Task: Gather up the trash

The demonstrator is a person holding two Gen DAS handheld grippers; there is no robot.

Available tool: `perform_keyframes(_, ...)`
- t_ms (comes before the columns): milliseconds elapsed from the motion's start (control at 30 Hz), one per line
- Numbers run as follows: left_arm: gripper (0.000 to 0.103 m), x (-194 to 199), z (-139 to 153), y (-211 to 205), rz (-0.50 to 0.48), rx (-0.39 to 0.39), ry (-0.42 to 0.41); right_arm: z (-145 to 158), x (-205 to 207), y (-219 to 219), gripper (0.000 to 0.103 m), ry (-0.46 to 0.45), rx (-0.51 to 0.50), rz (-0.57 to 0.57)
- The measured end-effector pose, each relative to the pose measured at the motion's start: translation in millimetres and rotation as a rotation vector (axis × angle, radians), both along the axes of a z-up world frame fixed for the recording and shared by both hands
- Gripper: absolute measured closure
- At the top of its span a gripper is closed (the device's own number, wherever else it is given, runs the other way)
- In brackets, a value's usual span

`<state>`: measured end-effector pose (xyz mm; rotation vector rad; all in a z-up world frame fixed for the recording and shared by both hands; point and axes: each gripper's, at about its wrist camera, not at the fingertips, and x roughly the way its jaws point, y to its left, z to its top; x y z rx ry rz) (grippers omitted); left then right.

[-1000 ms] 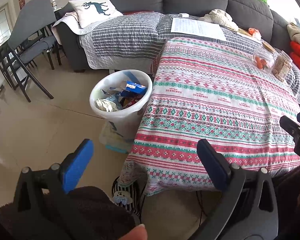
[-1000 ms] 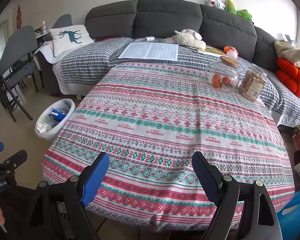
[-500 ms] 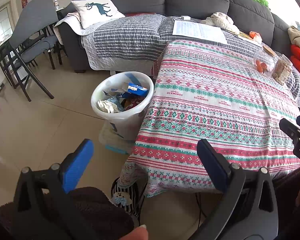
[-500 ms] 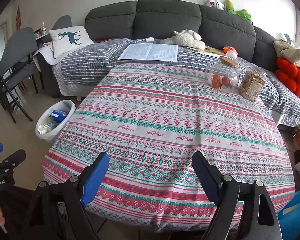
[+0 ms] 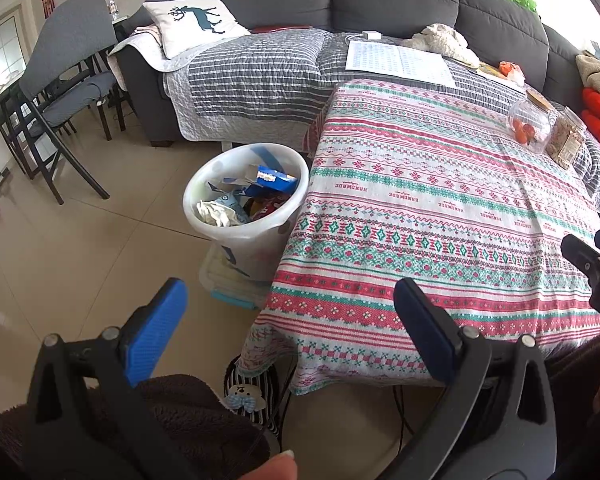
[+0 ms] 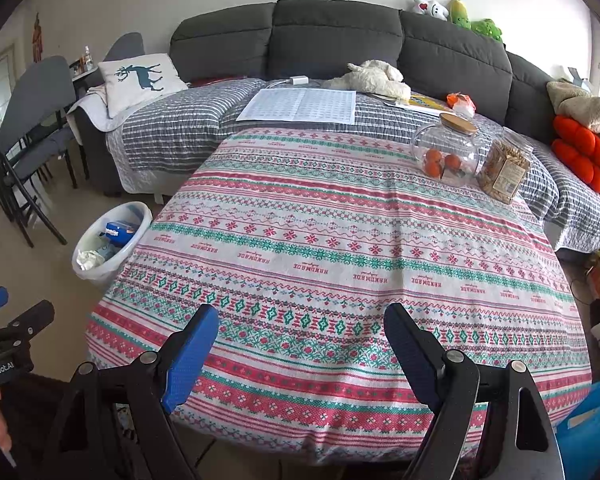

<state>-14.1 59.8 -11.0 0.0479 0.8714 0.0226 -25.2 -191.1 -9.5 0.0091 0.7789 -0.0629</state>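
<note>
A white plastic trash bin (image 5: pixel 236 236) stands on the floor at the table's left edge, holding a blue box, crumpled paper and wrappers; it also shows in the right wrist view (image 6: pixel 100 268). My left gripper (image 5: pixel 288 320) is open and empty, held low in front of the table's near left corner. My right gripper (image 6: pixel 300 336) is open and empty over the table's near edge. The table (image 6: pixel 340 240) has a red, green and white patterned cloth.
A glass jar of oranges (image 6: pixel 446 152) and a snack jar (image 6: pixel 504 172) stand at the table's far right. A grey sofa (image 6: pixel 332 36) with striped cover, paper sheet and cushions lies behind. Folding chairs (image 5: pixel 60 92) stand left. A blue bag (image 6: pixel 596 428) is at lower right.
Both views have shifted only slightly; the left gripper has drifted a little so the bin sits nearer the middle. Both grippers stay open and empty.
</note>
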Motion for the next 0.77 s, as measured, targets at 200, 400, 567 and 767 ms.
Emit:
perform_keyframes(200, 0.001, 0.2, 0.7, 0.7, -0.001, 0.001, 0.000, -0.3, 0.1, -0.2, 0.017, 0.001, -0.001, 0.001)
perform_keyframes(400, 0.001, 0.6, 0.9, 1.7, -0.001, -0.004, -0.001, 0.0, 0.1, 0.3, 0.017, 0.000, -0.003, -0.002)
perform_keyframes(567, 0.001, 0.8, -1.7, 0.9, -0.011, 0.001, 0.011, 1.1, 0.8, 2.5, 0.017, -0.002, -0.018, -0.002)
perform_keyframes(767, 0.001, 6.1, -1.5, 0.9, -0.027, -0.020, 0.036, 2.8, 7.0, 2.0, 0.017, 0.022, -0.021, 0.018)
